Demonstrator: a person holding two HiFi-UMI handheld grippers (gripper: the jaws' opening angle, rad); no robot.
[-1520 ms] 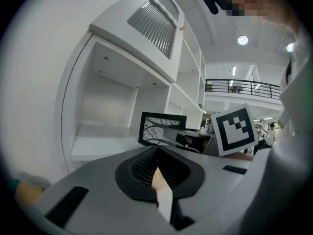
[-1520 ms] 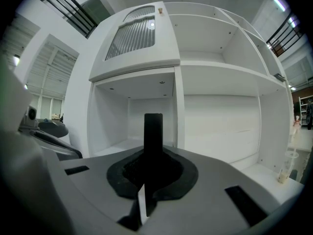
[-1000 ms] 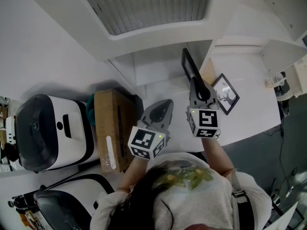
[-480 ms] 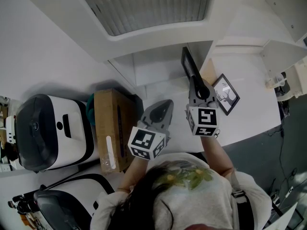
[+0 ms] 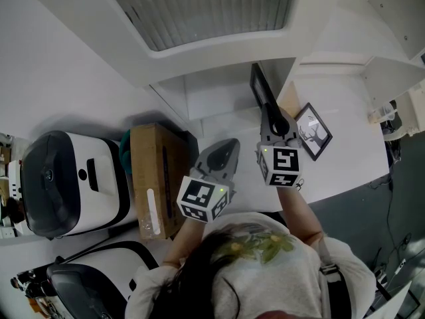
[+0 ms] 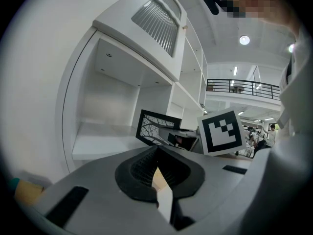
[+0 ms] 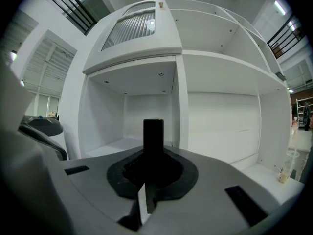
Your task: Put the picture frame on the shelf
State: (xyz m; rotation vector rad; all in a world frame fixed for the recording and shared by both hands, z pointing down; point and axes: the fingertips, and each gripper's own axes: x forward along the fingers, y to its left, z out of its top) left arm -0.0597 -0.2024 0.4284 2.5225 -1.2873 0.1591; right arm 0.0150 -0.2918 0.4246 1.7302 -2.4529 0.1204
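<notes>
The right gripper (image 7: 149, 174) grips the black picture frame (image 7: 153, 131) edge-on before the open shelf (image 7: 113, 146); setting it down is not yet done; the left gripper (image 6: 157, 174) is clenched, empty.

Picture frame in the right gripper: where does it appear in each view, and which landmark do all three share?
Head view: picture frame edge-on, above centre, in the right gripper.
Left gripper view: picture frame at centre, tilted, print showing.
Right gripper view: picture frame as a dark upright edge, centre.
Shared landmark: the slatted panel.
</notes>
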